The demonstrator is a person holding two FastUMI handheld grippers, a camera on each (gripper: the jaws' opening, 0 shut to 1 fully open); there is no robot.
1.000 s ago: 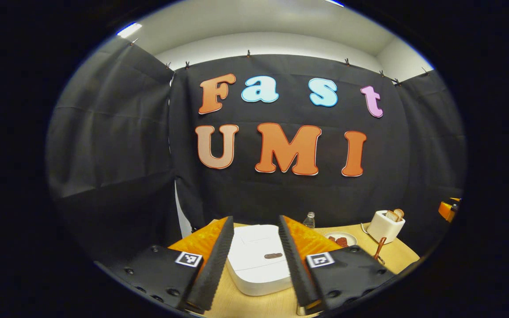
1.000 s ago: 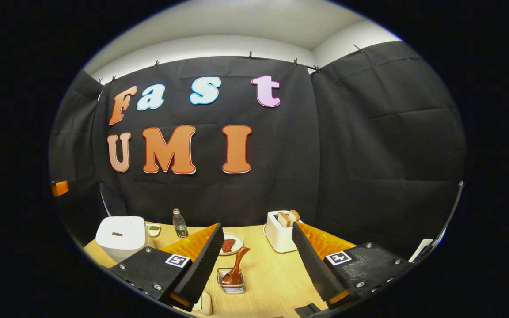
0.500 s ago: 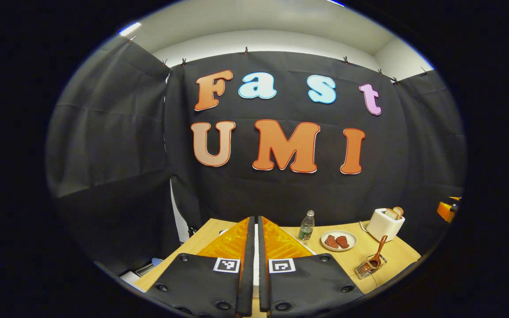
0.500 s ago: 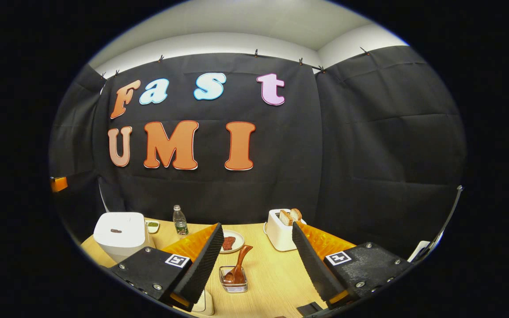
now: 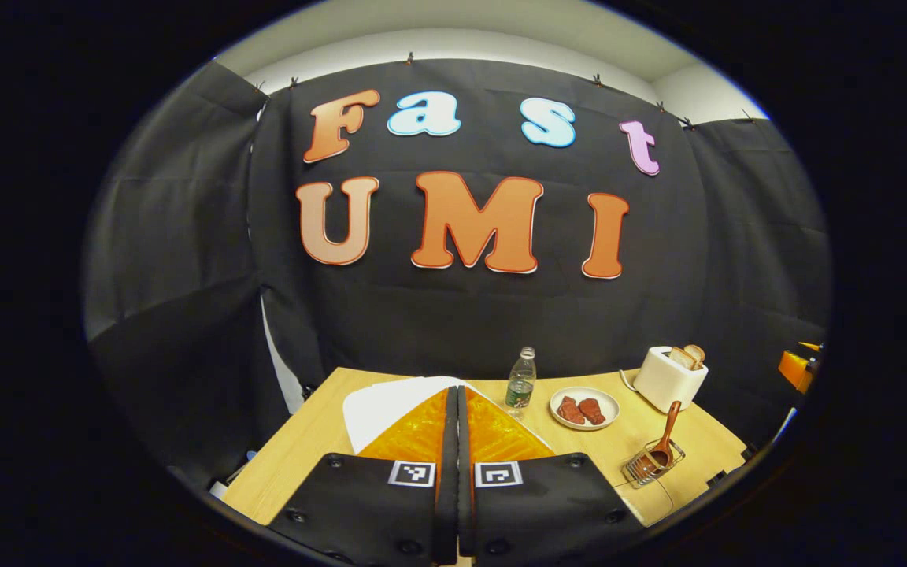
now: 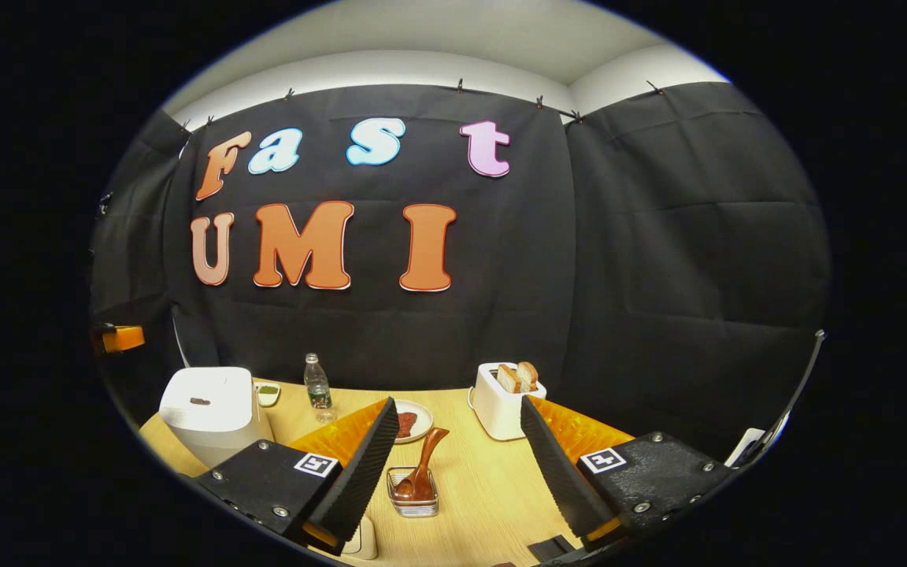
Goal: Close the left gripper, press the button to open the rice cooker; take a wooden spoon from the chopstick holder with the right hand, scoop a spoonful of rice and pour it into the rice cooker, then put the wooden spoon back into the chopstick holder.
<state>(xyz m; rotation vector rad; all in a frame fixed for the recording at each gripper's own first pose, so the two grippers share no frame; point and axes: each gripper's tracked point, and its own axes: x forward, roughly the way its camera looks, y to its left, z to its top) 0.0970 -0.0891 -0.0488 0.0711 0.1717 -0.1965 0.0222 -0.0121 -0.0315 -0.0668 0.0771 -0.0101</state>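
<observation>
My left gripper (image 5: 456, 390) is shut with nothing between its fingers, held above the white rice cooker (image 5: 379, 405), whose closed lid shows behind and to the left of the fingers. In the right gripper view the rice cooker (image 6: 213, 405) stands closed at the table's left, with a small dark button (image 6: 200, 402) on its lid. A wooden spoon (image 6: 422, 468) leans in a wire chopstick holder (image 6: 414, 500), and the same spoon (image 5: 662, 441) appears at the right of the left gripper view. My right gripper (image 6: 457, 405) is open and empty, above and before the holder.
On the wooden table (image 6: 485, 488) stand a water bottle (image 6: 316, 386), a plate of red food (image 6: 410, 421), a white toaster with bread (image 6: 505, 402) and a small green dish (image 6: 267, 391). A white object (image 6: 359, 539) lies near the front edge.
My left gripper went from open to shut and its view swung, so less of the cooker lid shows. The right gripper has barely moved and stays open.
</observation>
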